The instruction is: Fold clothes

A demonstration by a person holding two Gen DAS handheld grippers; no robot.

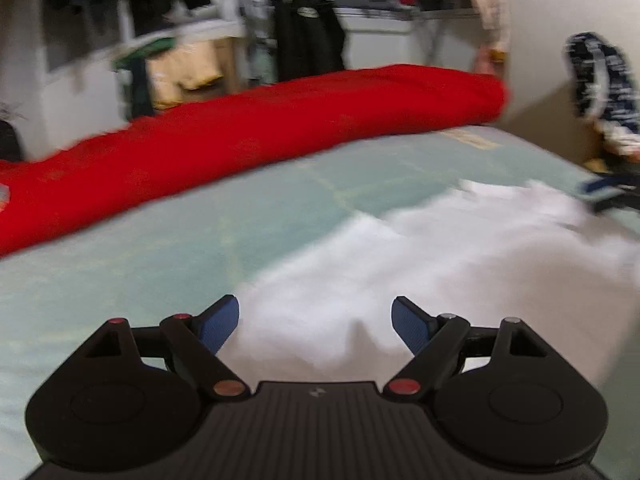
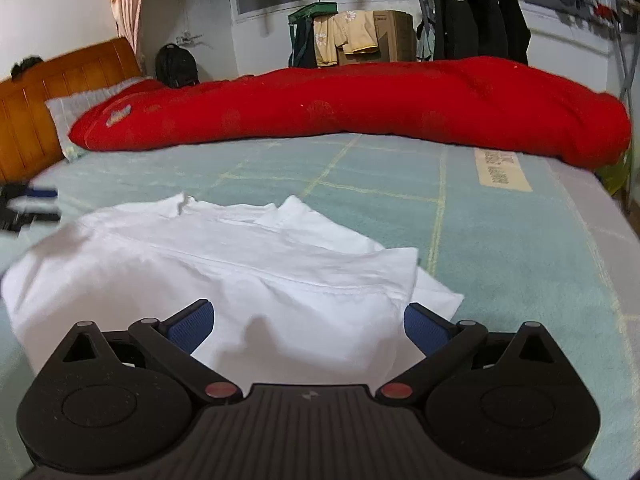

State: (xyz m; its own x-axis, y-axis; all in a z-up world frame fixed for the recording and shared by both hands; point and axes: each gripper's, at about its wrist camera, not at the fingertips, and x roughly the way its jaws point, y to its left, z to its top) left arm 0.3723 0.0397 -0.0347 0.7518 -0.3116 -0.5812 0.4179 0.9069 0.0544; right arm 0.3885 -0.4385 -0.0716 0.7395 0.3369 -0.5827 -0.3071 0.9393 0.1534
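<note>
Here, both tongs are seen spread wide, blue ribbed pads apart: the left tongs (image 1: 315,324) and right tongs (image 2: 308,326) each straddle a raised fold of a soft, creased white shirt (image 2: 224,264), nothing pinched. The shirt is laid on a pale green checked bed (image 2: 500,240), bare toward a bulky red quilt (image 2: 360,104).

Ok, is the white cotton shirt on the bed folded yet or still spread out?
Partly folded. The white cotton shirt lies in overlapping layers on the pale green bed cover, with rumpled edges and a flap sticking out at its right.
</note>
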